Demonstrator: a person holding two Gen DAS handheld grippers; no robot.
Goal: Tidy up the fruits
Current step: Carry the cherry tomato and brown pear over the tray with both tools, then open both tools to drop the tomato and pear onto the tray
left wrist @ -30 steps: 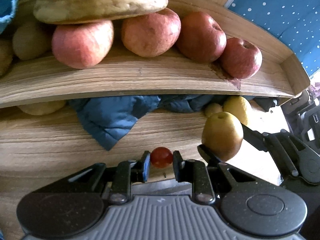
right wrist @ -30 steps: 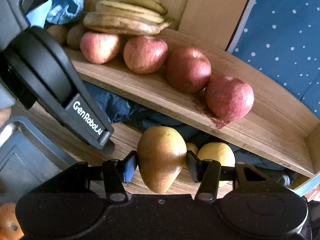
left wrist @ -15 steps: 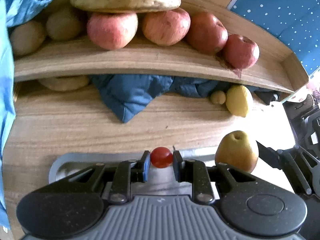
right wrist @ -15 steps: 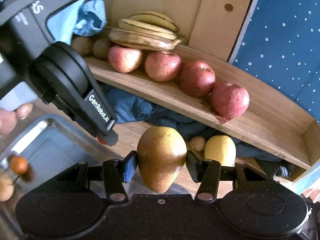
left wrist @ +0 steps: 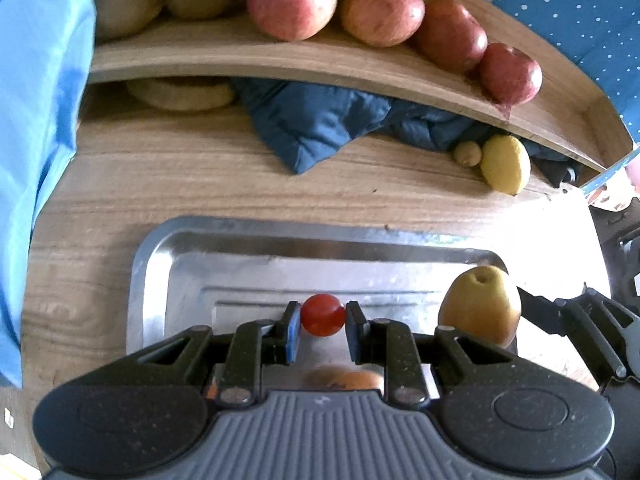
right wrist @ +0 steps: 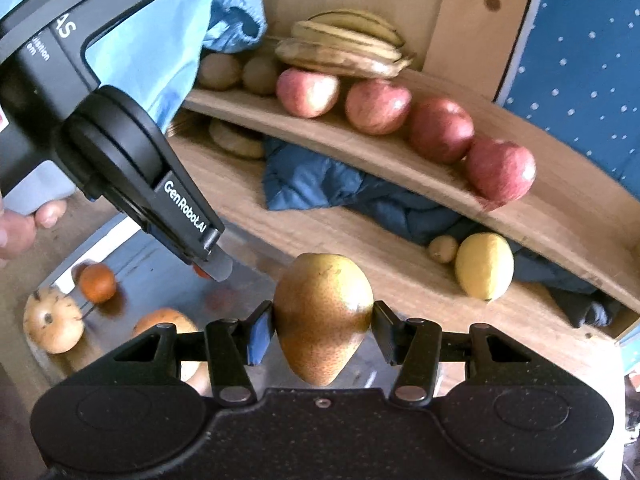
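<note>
Both jaws are clamped: left gripper (left wrist: 322,322) on a small red cherry tomato (left wrist: 322,315), right gripper (right wrist: 323,330) on a speckled yellow-brown pear (right wrist: 323,316). Lower each onto bare metal of the shiny steel tray (left wrist: 240,264), then release gently so neither rolls.

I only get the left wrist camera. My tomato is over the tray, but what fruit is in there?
Observer: Three lie in the tray: a small orange fruit, a pale speckled fruit and a bigger orange one.
Operator: What's that yellow thing at the very top?
Observer: A bunch of bananas, lying on the apples.
Operator: And the fruit beside me, is it held?
Observer: Yes. The right tongs pinch that pear from both sides, narrow end down.
</note>
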